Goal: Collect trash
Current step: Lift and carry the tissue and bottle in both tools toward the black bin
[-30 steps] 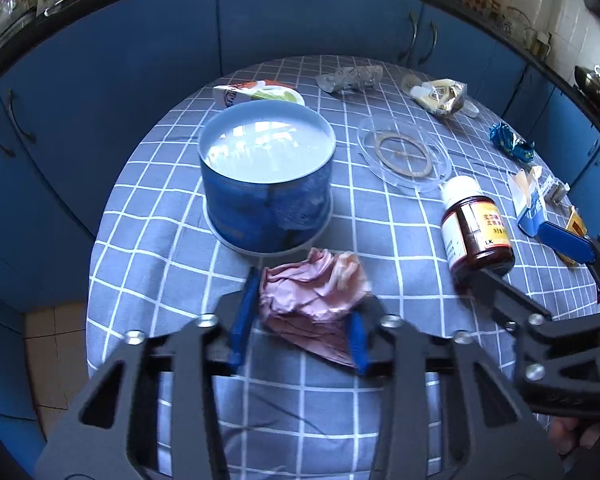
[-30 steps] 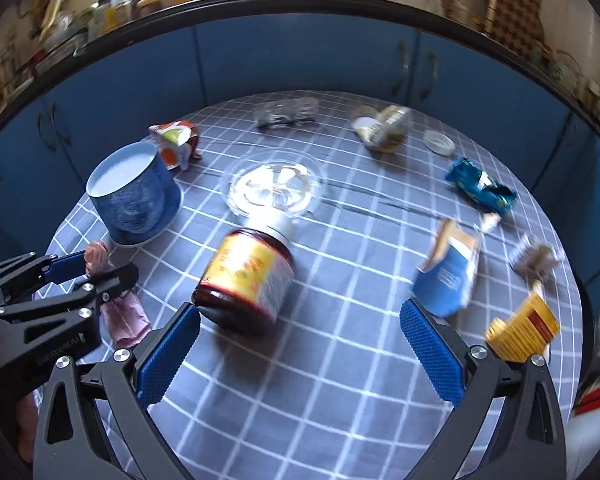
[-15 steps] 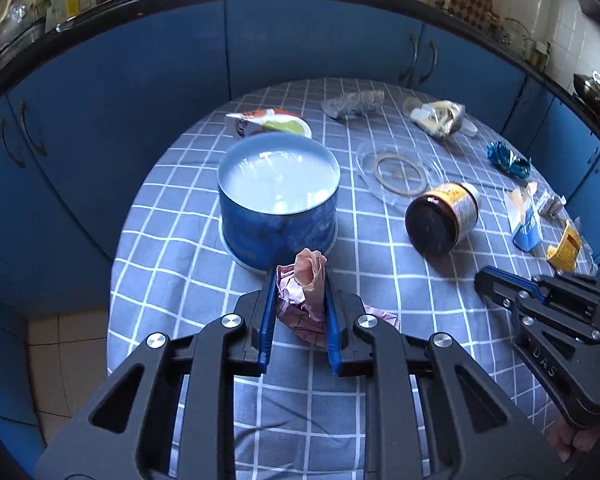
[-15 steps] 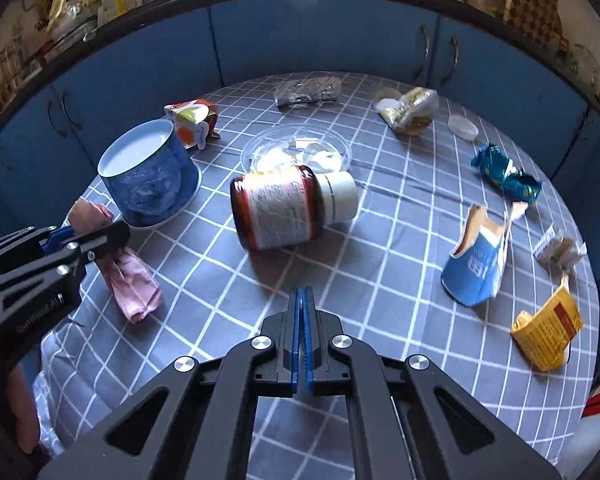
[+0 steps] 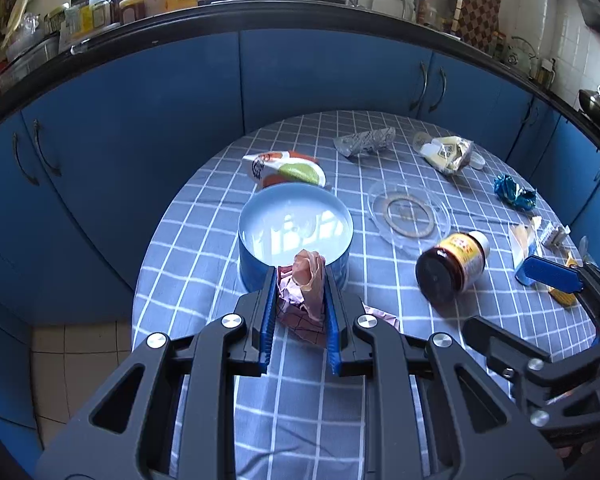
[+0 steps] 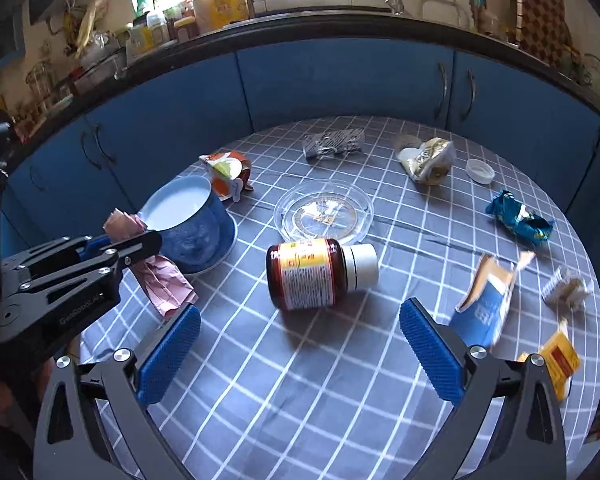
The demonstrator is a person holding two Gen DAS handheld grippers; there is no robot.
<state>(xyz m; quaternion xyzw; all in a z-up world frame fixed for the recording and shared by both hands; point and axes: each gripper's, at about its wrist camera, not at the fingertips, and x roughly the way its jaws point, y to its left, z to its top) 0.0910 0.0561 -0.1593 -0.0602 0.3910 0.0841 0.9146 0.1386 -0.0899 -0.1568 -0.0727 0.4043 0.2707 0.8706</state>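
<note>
My left gripper (image 5: 300, 280) is shut on a crumpled pink wrapper (image 5: 306, 286) and holds it above the table, just in front of the blue round tin (image 5: 296, 232). From the right wrist view the wrapper (image 6: 160, 276) hangs down from the left gripper (image 6: 128, 236) beside the tin (image 6: 192, 232). My right gripper (image 6: 300, 344) is open and empty, a little in front of a brown pill bottle (image 6: 316, 276) that lies on its side. The bottle (image 5: 452, 268) also shows in the left wrist view.
The round table has a grey checked cloth (image 6: 300, 380). On it lie a clear plastic lid (image 6: 324, 212), an orange-green pouch (image 6: 228, 174), a silver wrapper (image 6: 332, 142), a blue foil wrapper (image 6: 520, 220), a torn blue carton (image 6: 484, 304) and a yellow packet (image 6: 560, 360). Blue cabinets (image 6: 340, 76) stand behind.
My left gripper closed on the pink wrapper and lifted it. The brown bottle tipped over onto its side. My right gripper shut half a second ago and is open again now.
</note>
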